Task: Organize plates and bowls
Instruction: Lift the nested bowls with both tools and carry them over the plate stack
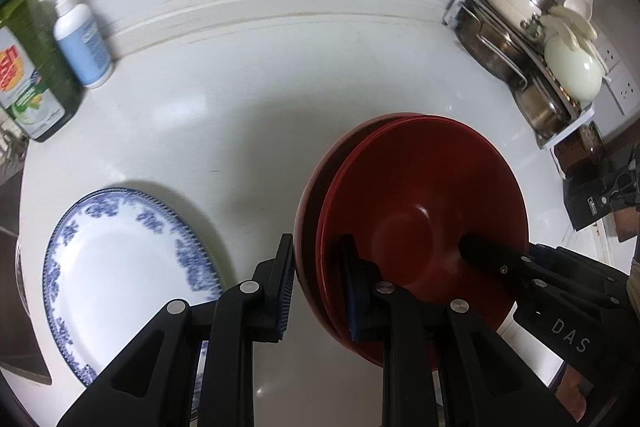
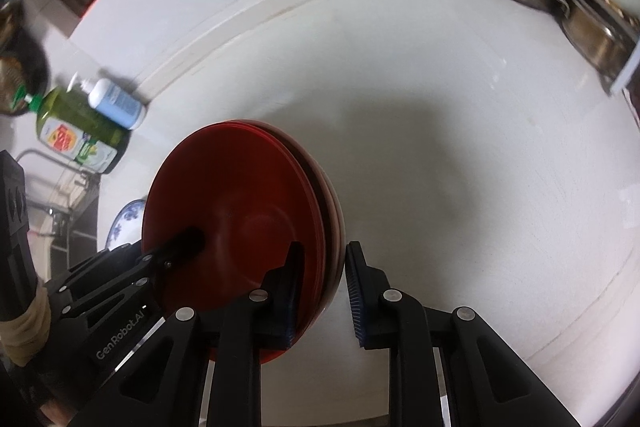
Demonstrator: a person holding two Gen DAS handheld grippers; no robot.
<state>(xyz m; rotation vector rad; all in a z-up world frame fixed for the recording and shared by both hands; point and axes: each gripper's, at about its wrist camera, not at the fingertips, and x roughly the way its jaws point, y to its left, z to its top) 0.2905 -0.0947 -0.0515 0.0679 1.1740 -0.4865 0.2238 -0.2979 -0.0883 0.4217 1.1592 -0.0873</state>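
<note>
In your left wrist view, your left hand-held gripper (image 1: 316, 283) angles steeply down, its narrow jaws pinching the near-left rim of the stacked red bowls (image 1: 420, 223). The stack appears tilted over the middle of the white bench (image 1: 256, 99); the blue-patterned plate (image 1: 124, 275) lies flat towards the bench's left edge. The upper bowl sits offset on the lower, so uneven lifting could slide them apart.

In your right wrist view, your right hand-held gripper (image 2: 320, 291) also points steeply down, jaws narrow across the stack's opposite rim. The outer pad (image 2: 356, 295) looks barely touching, so that grip could slip and drop the bowls.
</note>
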